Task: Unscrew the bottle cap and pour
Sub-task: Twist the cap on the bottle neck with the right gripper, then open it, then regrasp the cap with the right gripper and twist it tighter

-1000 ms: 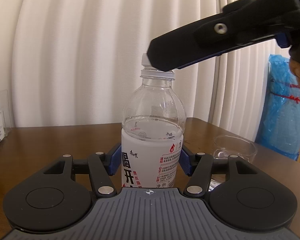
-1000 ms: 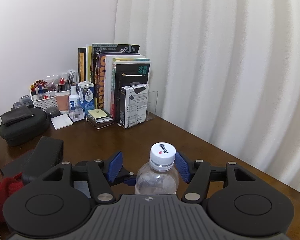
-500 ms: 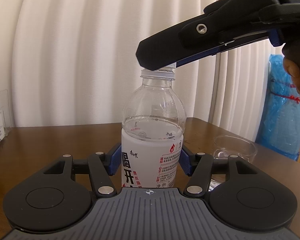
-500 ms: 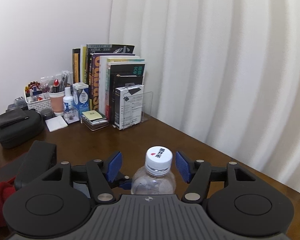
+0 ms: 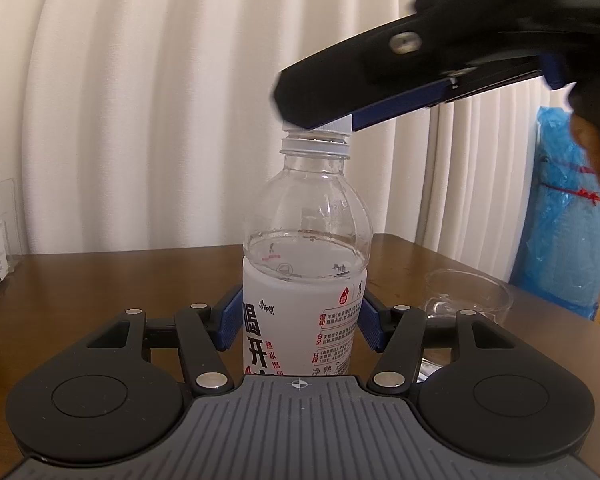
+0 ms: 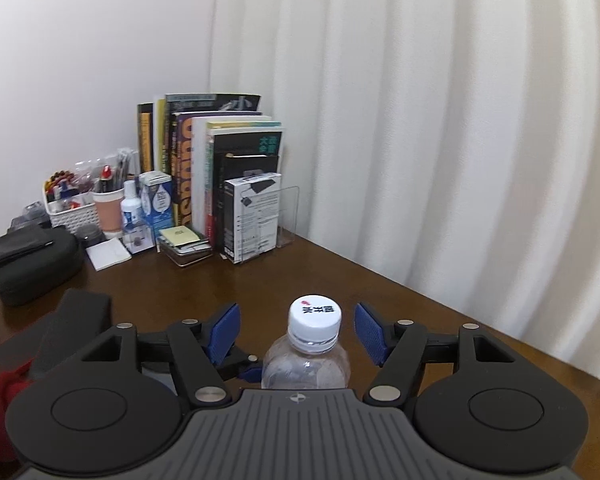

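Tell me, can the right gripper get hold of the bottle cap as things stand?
Probably yes. The right gripper is open with the cap between its blue pads, a gap on each side, nothing in between. The left gripper holds the bottle upright.

Right gripper (image 6: 296,334): blue pads spread either side of white cap (image 6: 315,317), not touching it. Clear bottle (image 6: 305,364) upright on brown table (image 6: 340,280). Far left: row of books (image 6: 208,160), white basket (image 6: 70,210), black case (image 6: 32,264). White curtain (image 6: 440,120) behind.

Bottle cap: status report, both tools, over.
Left tool shut on bottle, upright on table. Right tool open, pads either side of cap, not touching. Cap on. Glass beside, clear.
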The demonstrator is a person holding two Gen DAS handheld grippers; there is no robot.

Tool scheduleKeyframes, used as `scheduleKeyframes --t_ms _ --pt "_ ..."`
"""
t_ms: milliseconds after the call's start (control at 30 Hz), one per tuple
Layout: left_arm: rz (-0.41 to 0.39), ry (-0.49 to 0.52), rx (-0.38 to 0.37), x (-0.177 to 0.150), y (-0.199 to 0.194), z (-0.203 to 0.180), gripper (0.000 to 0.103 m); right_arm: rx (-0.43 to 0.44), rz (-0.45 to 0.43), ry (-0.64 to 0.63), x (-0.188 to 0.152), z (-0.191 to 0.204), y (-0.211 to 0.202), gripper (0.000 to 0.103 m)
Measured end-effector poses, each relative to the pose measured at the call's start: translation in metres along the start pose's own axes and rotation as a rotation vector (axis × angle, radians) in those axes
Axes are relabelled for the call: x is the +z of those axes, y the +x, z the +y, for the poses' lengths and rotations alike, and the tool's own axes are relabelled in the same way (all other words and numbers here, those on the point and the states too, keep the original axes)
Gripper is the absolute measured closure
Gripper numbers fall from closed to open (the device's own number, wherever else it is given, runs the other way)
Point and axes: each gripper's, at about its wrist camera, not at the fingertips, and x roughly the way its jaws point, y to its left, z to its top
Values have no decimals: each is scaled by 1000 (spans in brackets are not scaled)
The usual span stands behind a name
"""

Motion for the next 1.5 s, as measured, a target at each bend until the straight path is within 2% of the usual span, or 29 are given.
scheduleKeyframes --t_ms 500,733,833,933,1000,1167,1267,1367,1433,1500 --pt "3 -3 0 0 1 3 44 38 -7 -21 -6 13 -19 33" --pt "6 -5 2 -1 1 2 43 -5 -55 -20 -3 12 -24 32" --pt "13 -2 6 -2 1 2 42 -53 -66 -3 -4 5 -18 26" --pt "17 -7 13 -3 2 3 37 -93 -78 3 -6 5 -13 15" --pt "17 -8 23 -3 2 3 25 -115 -86 8 -8 6 -11 9" --pt "17 -18 34 -4 3 5 15 -170 -107 21 -12 8 -4 4" --pt "19 -16 37 -5 5 4 14 -203 -119 28 -15 9 1 4" --pt "19 -13 34 -6 6 3 14 -227 -128 28 -16 11 3 7" --pt "20 -12 32 -6 8 3 14 -234 -136 19 -17 13 5 16" --pt "18 -12 28 -6 7 2 14 -231 -136 9 -18 15 6 38"
